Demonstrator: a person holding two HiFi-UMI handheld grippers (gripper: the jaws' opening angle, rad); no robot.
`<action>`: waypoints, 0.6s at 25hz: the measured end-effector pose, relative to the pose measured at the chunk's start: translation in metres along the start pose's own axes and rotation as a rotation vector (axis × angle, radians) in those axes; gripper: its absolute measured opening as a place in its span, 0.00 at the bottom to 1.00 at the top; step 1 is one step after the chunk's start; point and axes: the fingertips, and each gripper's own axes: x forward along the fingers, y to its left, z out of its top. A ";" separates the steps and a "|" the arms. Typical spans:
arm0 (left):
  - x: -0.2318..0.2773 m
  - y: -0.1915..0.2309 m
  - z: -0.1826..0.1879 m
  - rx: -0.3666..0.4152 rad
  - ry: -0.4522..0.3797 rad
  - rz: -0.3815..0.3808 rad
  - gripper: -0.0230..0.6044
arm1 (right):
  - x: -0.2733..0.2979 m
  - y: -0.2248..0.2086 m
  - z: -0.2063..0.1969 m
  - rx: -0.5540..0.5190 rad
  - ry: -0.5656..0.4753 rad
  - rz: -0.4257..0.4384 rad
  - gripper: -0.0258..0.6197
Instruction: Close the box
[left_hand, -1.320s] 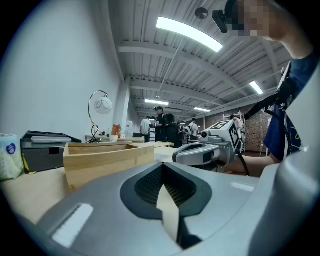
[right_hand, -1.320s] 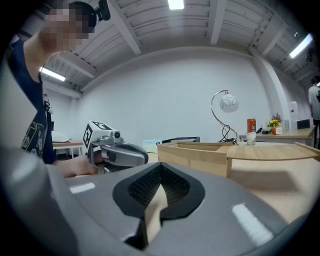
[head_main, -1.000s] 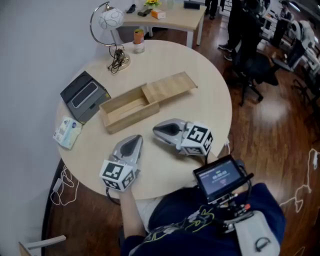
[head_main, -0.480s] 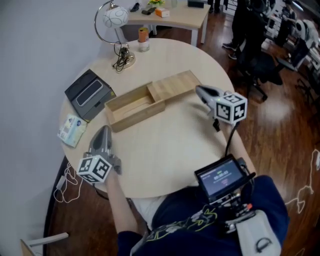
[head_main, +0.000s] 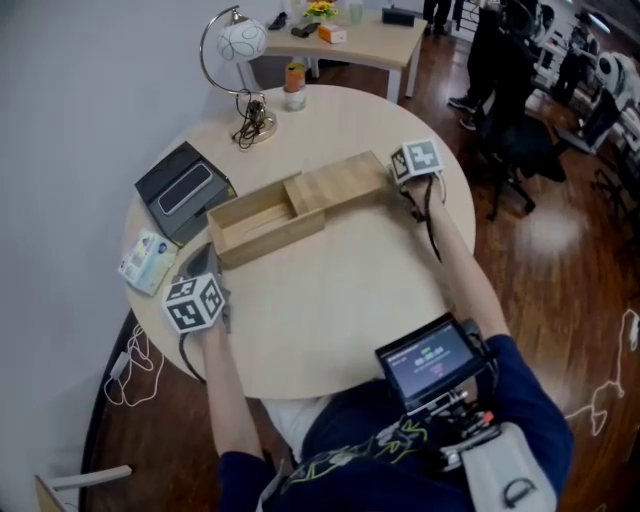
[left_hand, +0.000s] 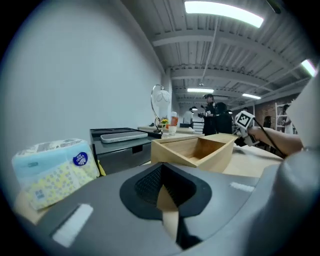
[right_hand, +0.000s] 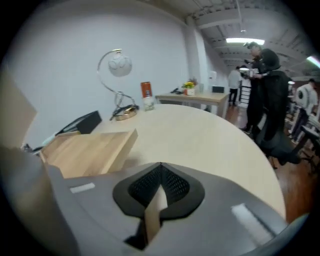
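Over on the round table (head_main: 330, 300), the wooden box (head_main: 262, 222) sits roughly in the middle with its sliding lid (head_main: 338, 180) sticking out partway toward the person's right, so about half the tray is uncovered. Left gripper (head_main: 202, 260) is parked just beside the box's open end, next to a pack of tissues (head_main: 143, 262), and its jaws are pressed together with nothing between them. Right gripper (head_main: 400, 180) is right up by the lid's free end, jaws also together and empty, though I can't tell if it's actually touching the wood.
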 end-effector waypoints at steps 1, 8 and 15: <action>0.001 0.000 0.001 0.027 0.014 -0.015 0.03 | 0.000 0.027 0.003 -0.027 -0.018 0.088 0.03; 0.012 -0.027 -0.003 0.099 0.033 -0.110 0.00 | -0.005 0.163 0.005 -0.328 -0.140 0.155 0.03; -0.061 -0.079 0.035 0.145 -0.252 -0.164 0.03 | -0.112 0.180 -0.002 -0.130 -0.465 0.630 0.03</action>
